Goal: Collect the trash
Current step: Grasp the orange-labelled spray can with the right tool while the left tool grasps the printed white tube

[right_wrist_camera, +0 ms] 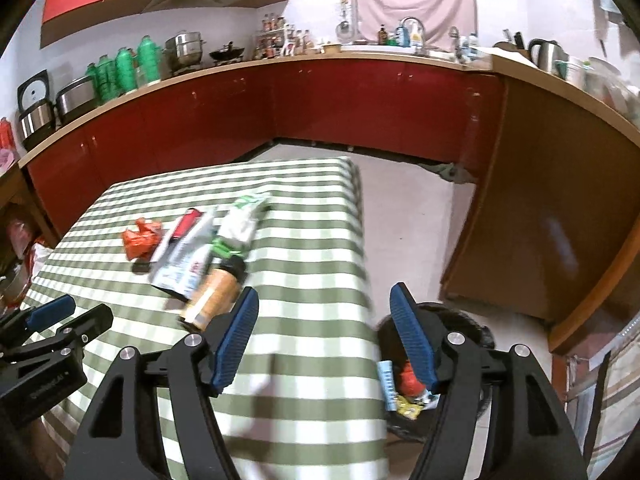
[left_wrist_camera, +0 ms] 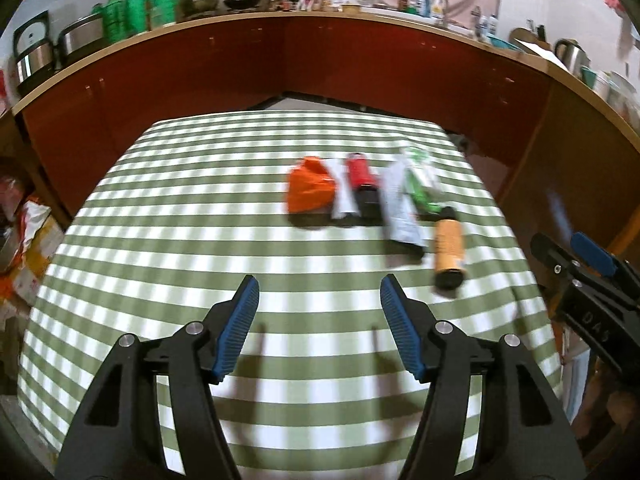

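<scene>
Seen along the left gripper (left_wrist_camera: pixel 320 300): jaws spread wide and empty, blue pads (left_wrist_camera: pixel 240 328) poised above the near part of a table (left_wrist_camera: pixel 160 240) draped in green-and-white checked cloth. Farther across the cloth, right of centre, a loose row of trash: an orange crumpled wrapper (left_wrist_camera: pixel 310 192) at the left end, just beside it a white slip (left_wrist_camera: pixel 342 196), then a red tube with a black cap (left_wrist_camera: pixel 362 184), a long white packet (left_wrist_camera: pixel 400 208), and a green-and-white wrapper (left_wrist_camera: pixel 420 180) at the far right. Nearest of the lot, lying on its side, an orange bottle with a black cap (left_wrist_camera: pixel 450 252). At the right edge of that view, the right gripper (left_wrist_camera: pixel 576 256), seen side-on beyond the table's right side.

Seen along the right gripper (right_wrist_camera: pixel 324 320): jaws likewise wide apart, holding nothing, straddling the table's right edge. Just left of its left pad (right_wrist_camera: pixel 236 340), the orange bottle (right_wrist_camera: pixel 212 296), with the white packet (right_wrist_camera: pixel 180 268), the green-and-white wrapper (right_wrist_camera: pixel 240 224), the red tube (right_wrist_camera: pixel 188 220) and the orange wrapper (right_wrist_camera: pixel 140 240) beyond it. Down on the floor, near the table's right side, a dark bin (right_wrist_camera: pixel 476 328) partly hidden behind the right pad, already containing a red item (right_wrist_camera: pixel 410 384), a pale blue strip (right_wrist_camera: pixel 386 380) and a yellow scrap (right_wrist_camera: pixel 408 404). Along the far walls, red kitchen cabinets (right_wrist_camera: pixel 360 100).
</scene>
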{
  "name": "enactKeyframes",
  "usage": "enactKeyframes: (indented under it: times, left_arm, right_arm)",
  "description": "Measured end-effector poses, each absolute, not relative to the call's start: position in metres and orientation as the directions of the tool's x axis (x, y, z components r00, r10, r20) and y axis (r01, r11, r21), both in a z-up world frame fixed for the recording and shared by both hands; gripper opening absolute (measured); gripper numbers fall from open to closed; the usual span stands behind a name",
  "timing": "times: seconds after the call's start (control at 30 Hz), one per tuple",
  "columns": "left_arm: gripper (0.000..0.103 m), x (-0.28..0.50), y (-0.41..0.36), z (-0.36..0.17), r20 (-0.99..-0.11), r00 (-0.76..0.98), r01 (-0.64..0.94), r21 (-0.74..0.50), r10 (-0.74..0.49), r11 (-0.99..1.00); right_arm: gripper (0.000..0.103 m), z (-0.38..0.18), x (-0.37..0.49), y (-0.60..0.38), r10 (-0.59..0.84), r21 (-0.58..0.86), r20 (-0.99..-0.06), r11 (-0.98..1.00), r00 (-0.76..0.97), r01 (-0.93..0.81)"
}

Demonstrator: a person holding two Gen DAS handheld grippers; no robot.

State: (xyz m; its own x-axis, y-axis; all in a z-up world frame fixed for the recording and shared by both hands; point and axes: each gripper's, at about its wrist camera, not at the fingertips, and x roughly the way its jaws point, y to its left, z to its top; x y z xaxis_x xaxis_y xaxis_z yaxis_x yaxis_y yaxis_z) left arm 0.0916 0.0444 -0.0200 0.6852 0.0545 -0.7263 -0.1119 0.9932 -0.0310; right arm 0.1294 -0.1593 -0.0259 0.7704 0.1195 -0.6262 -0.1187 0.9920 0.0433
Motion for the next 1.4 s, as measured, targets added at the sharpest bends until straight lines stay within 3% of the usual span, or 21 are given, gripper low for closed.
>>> enactKeyframes:
  times: [0.57, 0.83, 0.97, 1.4]
  left_arm:
    - [0.062, 0.095, 0.114, -0.030, -0.740, 0.665, -0.207, -0.045, 0.107, 0.977]
    - [0.062, 0.098, 0.112, -0.032, -0.741, 0.665, -0.194, -0.061, 0.086, 0.979]
    - [0.062, 0.101, 0.108, -0.035, -0.745, 0.662, -0.188, -0.066, 0.077, 0.980]
    - [0.062, 0.114, 0.070, -0.032, -0.747, 0.665, -0.121, -0.086, 0.017, 0.989]
  right_arm:
    - [0.066, -0.038, 0.155, -0.105, 0.114, 0.002, -0.708, 0.987, 0.697, -0.159]
    - [0.045, -0.046, 0.164, -0.097, 0.131, 0.014, -0.746, 0.983, 0.653, -0.181]
    - [0.025, -0.047, 0.164, -0.097, 0.157, 0.036, -0.749, 0.980, 0.644, -0.196]
    - [0.025, -0.039, 0.153, -0.123, 0.155, 0.031, -0.703, 0.982, 0.694, -0.189]
